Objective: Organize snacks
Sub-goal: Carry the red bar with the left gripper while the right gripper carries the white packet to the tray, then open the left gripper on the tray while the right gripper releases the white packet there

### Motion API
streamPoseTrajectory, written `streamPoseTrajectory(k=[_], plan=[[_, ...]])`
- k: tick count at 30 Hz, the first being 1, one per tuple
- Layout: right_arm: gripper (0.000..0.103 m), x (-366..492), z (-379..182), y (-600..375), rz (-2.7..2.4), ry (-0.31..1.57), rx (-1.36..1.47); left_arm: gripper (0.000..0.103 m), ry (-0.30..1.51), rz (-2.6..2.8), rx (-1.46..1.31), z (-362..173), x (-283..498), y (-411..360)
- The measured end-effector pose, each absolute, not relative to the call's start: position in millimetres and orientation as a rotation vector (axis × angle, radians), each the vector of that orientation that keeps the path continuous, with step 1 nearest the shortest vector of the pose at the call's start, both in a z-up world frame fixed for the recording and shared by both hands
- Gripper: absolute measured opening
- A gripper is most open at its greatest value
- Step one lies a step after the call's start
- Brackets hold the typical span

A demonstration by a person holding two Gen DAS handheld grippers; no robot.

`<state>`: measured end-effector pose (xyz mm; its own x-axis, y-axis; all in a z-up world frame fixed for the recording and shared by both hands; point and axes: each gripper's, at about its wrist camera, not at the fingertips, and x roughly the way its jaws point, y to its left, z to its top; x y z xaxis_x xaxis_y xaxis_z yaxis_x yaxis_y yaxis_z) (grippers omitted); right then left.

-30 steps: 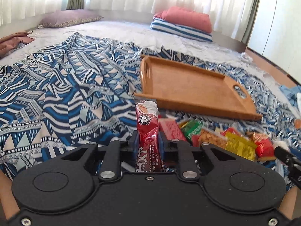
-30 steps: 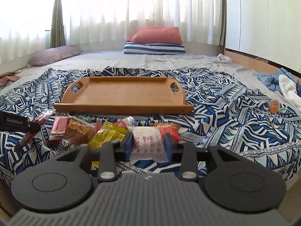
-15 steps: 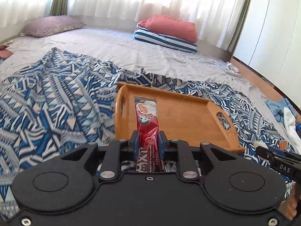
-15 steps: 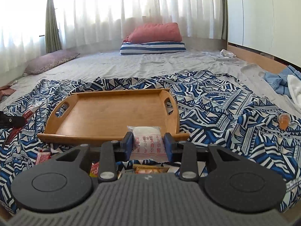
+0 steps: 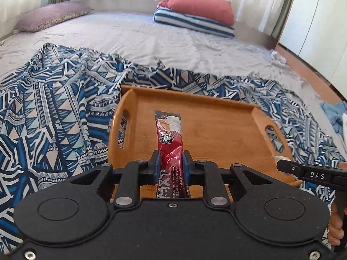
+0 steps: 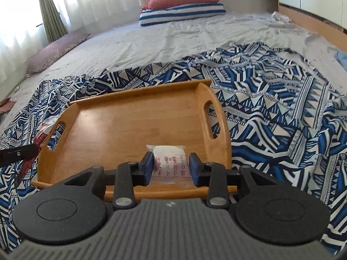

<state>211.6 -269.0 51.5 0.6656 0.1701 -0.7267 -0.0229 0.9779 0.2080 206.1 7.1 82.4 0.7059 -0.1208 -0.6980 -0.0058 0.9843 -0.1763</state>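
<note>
My left gripper (image 5: 170, 158) is shut on a long red sachet (image 5: 169, 134), which sticks out over the near left part of the wooden tray (image 5: 216, 130). In the right wrist view my right gripper (image 6: 170, 162) is shut on a white snack packet (image 6: 170, 159) with red print, held above the near right part of the same tray (image 6: 130, 125). The tray's floor is bare. The tip of the right gripper (image 5: 308, 173) shows at the right edge of the left wrist view, and the left gripper's tip (image 6: 19, 152) with the red sachet (image 6: 42, 137) shows at the left of the right wrist view.
The tray lies on a blue patterned cloth (image 5: 54, 112) spread over a grey bed sheet (image 5: 151, 39). Far back lie a red pillow on a striped one (image 5: 195, 15) and a mauve pillow (image 5: 49, 17). White cabinets (image 5: 314, 17) stand at the right. A hand (image 5: 336, 229) holds the right tool.
Both grippers have carried their packets forward from above the snack pile to above the tray. The pile has dropped out of sight below both views. Both grips are unchanged.
</note>
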Motion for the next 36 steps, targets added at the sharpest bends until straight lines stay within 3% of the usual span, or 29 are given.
streamPoseTrajectory(k=[36], plan=[[0.041, 244.3, 9.5, -258.9, 0.134, 0.852, 0.139, 0.023, 0.848, 0.035, -0.112, 23.3, 268.0, 0.1]])
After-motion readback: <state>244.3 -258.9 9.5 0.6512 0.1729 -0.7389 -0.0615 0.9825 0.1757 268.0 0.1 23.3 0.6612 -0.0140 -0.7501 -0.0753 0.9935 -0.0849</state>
